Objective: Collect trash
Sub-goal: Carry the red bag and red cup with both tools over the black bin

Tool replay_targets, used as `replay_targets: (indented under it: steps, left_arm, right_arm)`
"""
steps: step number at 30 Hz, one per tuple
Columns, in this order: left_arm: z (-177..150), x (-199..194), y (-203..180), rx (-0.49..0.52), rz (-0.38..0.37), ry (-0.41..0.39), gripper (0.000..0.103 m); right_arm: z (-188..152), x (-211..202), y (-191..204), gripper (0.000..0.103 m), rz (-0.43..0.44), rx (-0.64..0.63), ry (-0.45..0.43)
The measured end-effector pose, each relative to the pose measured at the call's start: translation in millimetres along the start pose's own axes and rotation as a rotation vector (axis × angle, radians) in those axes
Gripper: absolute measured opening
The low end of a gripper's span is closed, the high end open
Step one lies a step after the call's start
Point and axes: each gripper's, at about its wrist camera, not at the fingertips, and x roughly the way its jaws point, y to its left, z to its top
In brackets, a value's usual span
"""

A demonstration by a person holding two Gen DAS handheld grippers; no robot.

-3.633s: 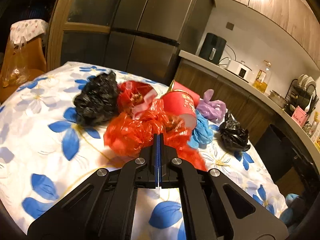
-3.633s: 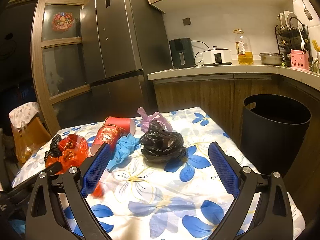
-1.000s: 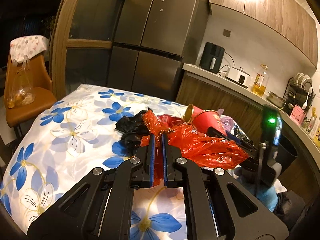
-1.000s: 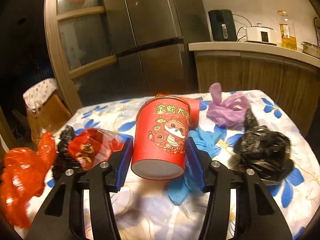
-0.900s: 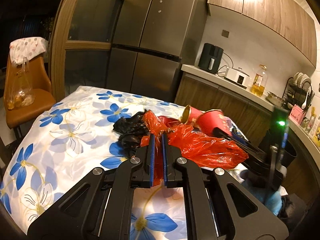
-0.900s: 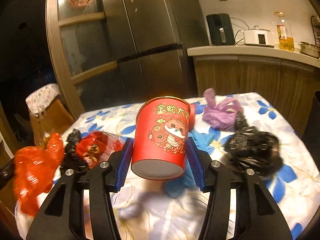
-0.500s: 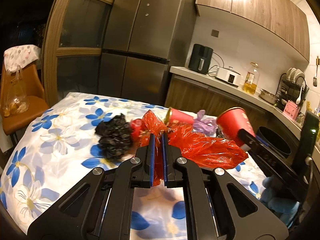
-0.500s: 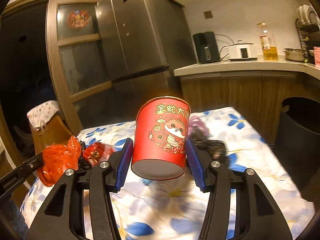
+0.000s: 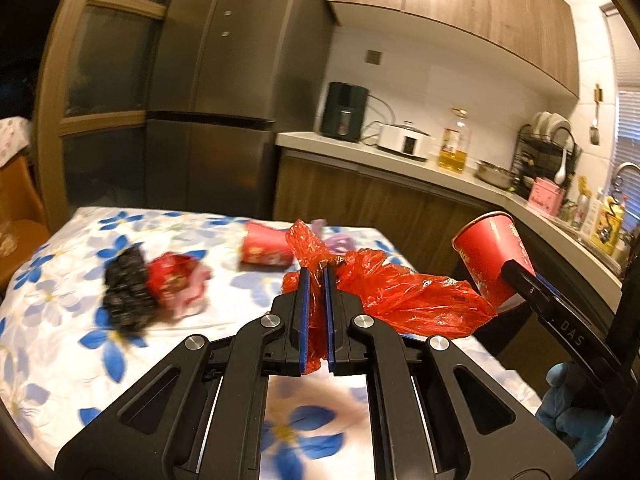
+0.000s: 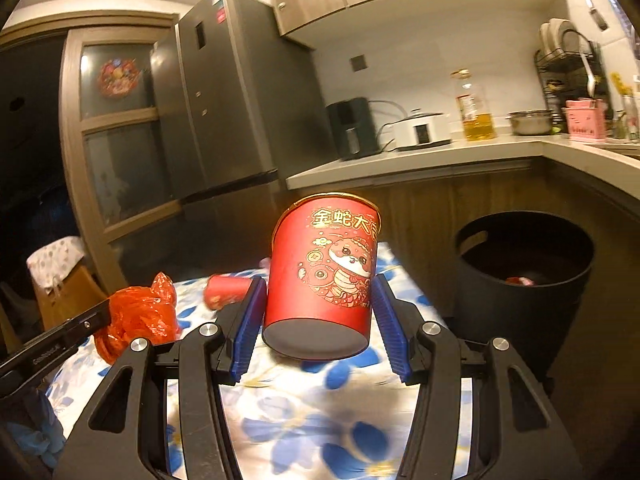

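Both loads have been swung off the tabletop [image 9: 60, 320] toward the black bin [image 10: 524, 280] — the red cup [image 10: 324, 272] clamped in the right gripper [image 10: 320, 320], the red bag [image 9: 400, 292] pinched in the closed left gripper [image 9: 316, 316]; dropping is judged next.

On the tabletop [image 9: 52, 264], the black bag [image 9: 127, 294] and the red wrapper [image 9: 176, 280] beside it are smeared by motion blur. The bin [image 10: 524, 280] holds something small and reddish, perhaps a scrap, too dim to identify. The red bag [image 9: 404, 296] hides the purple item behind it.
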Motion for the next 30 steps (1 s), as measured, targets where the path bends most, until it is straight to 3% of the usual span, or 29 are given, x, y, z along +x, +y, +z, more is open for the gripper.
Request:
replay_targets:
  steps: [24, 30]
  left_arm:
    - [23.6, 79.4, -166.8, 0.154, -0.254, -0.006, 0.006]
    - [32.1, 104.2, -200.2, 0.167, -0.288, -0.014, 0.006]
  right_arm:
    - [27.2, -42.0, -114.4, 0.053, -0.298, 0.05, -0.128]
    - [37.8, -41.8, -132.6, 0.053, -0.33, 0.044, -0.164]
